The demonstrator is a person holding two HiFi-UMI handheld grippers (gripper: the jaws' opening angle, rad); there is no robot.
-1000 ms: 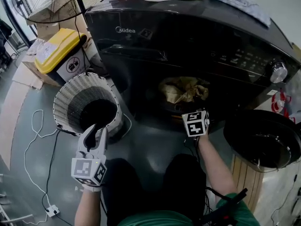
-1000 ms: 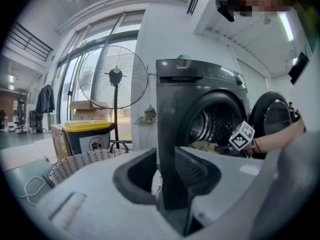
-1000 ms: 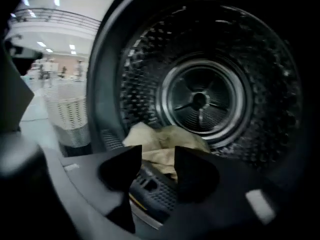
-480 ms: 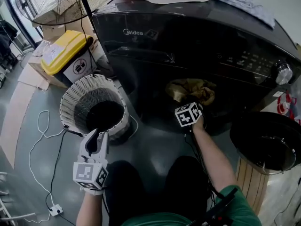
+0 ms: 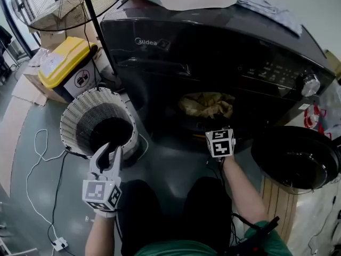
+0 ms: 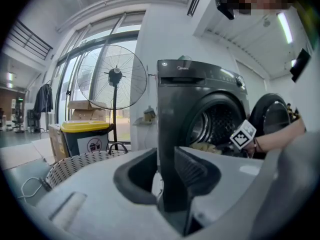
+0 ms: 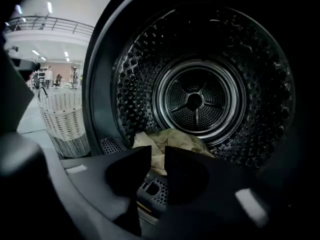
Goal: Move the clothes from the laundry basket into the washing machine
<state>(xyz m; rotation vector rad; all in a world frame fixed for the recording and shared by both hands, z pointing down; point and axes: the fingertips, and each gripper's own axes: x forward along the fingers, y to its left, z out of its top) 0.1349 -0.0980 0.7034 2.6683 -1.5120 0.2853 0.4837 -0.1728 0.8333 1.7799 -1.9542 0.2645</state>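
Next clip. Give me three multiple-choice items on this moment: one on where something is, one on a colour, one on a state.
1. Where does the tan cloth lie?
A. in the white basket
B. in the drum of the washing machine
C. on the floor

2. What colour is the lid of the bin beside the fan stand?
A. yellow
B. red
C. blue

3. How is the door of the washing machine?
A. shut
B. swung open
C. lifted off and lying on top of the machine

Answers:
1. B: the right gripper view shows the cloth bunched at the front of the drum.
2. A: the head view shows a yellow lid on a dark bin.
3. B: the door hangs open at the machine's right, leaving the drum in view.
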